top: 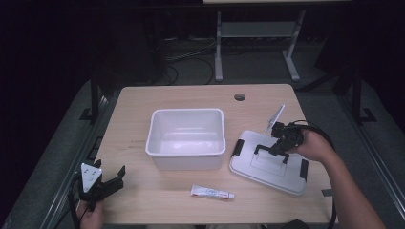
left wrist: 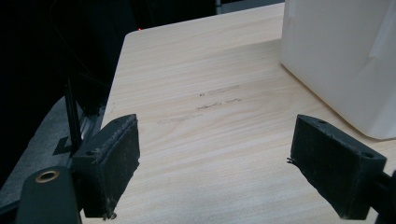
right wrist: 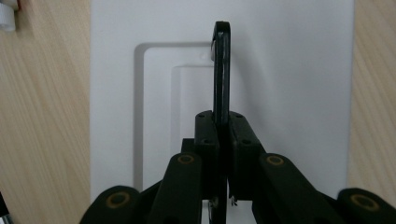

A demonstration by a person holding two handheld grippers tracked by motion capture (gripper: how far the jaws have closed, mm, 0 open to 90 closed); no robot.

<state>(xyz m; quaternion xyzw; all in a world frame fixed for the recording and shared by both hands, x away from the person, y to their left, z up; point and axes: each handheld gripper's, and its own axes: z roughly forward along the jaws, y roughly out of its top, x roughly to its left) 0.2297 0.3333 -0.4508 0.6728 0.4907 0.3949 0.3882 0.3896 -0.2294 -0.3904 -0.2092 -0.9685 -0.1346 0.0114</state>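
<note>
The right hand-held gripper (top: 279, 143) has its jaws pinched tight on the lid's black handle (right wrist: 222, 70), over the grey lid (top: 267, 167) lying flat at the right of the table (top: 143, 200). That thin bail could slip or swing if lifted, I reckon, tilting the lid, whose long axis runs left-far to right-near. The left hand-held gripper (top: 107, 183) hangs wide open and empty near-left, by the white tub (top: 186, 138), with a tube (top: 212, 192) at the near edge.

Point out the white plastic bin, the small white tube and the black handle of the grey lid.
White plastic bin (top: 154, 129): high view, on its left rim.
Small white tube (top: 210, 192): high view, on the middle of its body.
Black handle of the grey lid (right wrist: 221, 65): right gripper view, on its upright bar above the fingers.
</note>
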